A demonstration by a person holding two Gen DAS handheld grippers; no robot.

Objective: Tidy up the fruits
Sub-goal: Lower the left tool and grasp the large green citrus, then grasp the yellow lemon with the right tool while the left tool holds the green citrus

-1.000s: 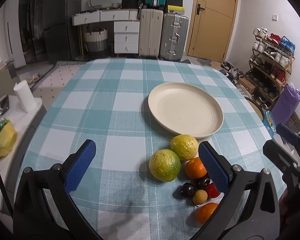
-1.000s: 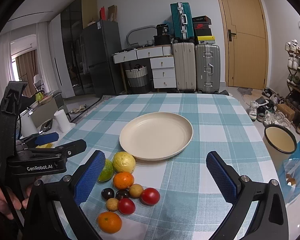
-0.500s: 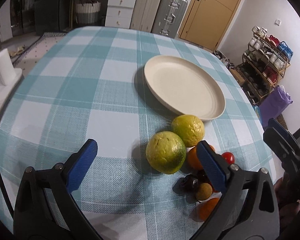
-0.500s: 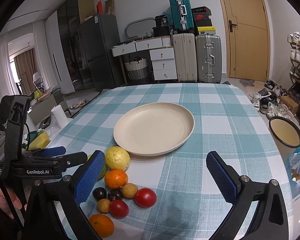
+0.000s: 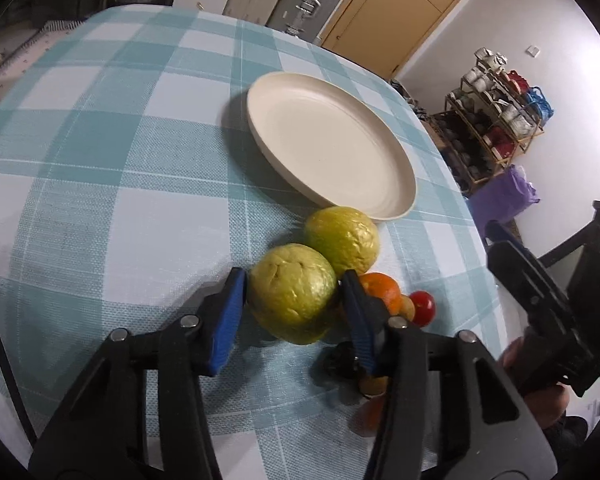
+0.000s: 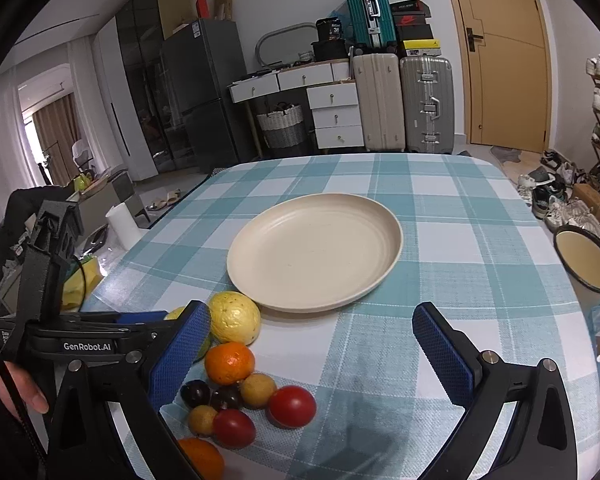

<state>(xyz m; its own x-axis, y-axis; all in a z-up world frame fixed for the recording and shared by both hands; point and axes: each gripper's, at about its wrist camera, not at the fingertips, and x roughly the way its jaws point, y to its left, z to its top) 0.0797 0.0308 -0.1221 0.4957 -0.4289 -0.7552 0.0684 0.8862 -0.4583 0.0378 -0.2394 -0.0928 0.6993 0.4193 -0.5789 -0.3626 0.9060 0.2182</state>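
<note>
Fruit none yet on our cream plate [image 6: 384,220] mid-worktop; our left tool [image 5: 294,292] is closing around the nearer green guava [image 5: 294,304], right tool [image 6: 312,340] spread, empty.

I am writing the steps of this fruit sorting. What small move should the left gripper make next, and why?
Probably finish closing, then lift. The left gripper is closing with the green fruit between its pads, which look at or near its sides. The plate behind holds no fruit.

A lived-in home – suitcases [image 6: 404,100], fridge [image 6: 204,92], shoe rack [image 5: 500,120] around a checked-cloth table [image 6: 440,208]
</note>
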